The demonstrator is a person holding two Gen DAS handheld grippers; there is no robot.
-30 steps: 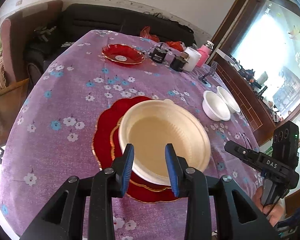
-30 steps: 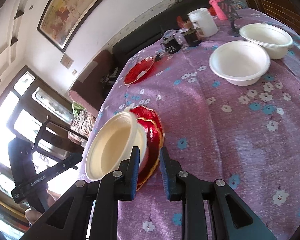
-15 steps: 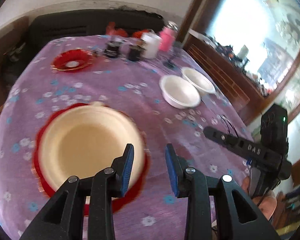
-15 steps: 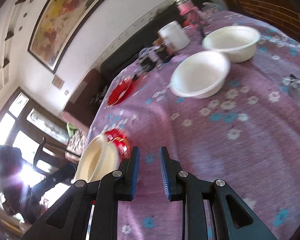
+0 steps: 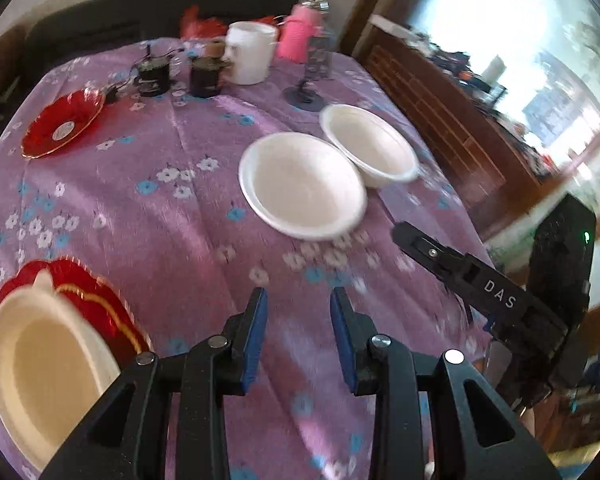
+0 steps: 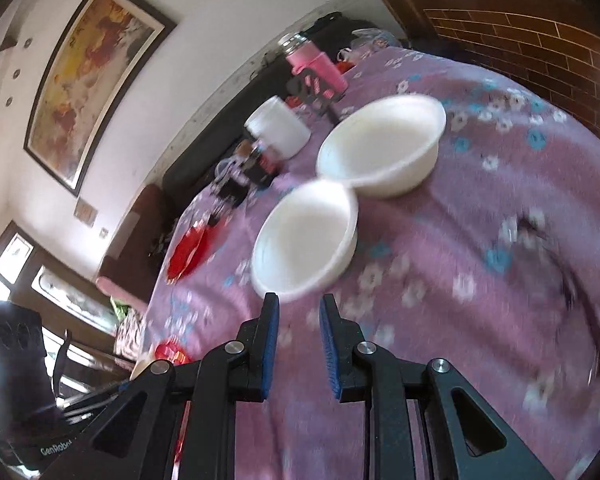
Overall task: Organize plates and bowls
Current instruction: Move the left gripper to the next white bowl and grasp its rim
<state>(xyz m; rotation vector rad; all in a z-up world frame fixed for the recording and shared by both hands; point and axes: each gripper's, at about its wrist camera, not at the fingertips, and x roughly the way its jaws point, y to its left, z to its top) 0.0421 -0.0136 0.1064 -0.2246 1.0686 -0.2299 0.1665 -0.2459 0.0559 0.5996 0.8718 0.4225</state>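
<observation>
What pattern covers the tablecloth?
Purple tablecloth with small white and blue flowers; clearest in the left wrist view.

Two white bowls are sitting upright, rims touching, on the cloth: near bowl, far bowl. A cream bowl is resting on a red gold-edged plate at the near left edge. Another red plate is lying alone, far left, well apart.

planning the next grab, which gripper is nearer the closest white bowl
Right. The right gripper sits just short of the near white bowl rim; the left gripper hangs farther back.
</observation>
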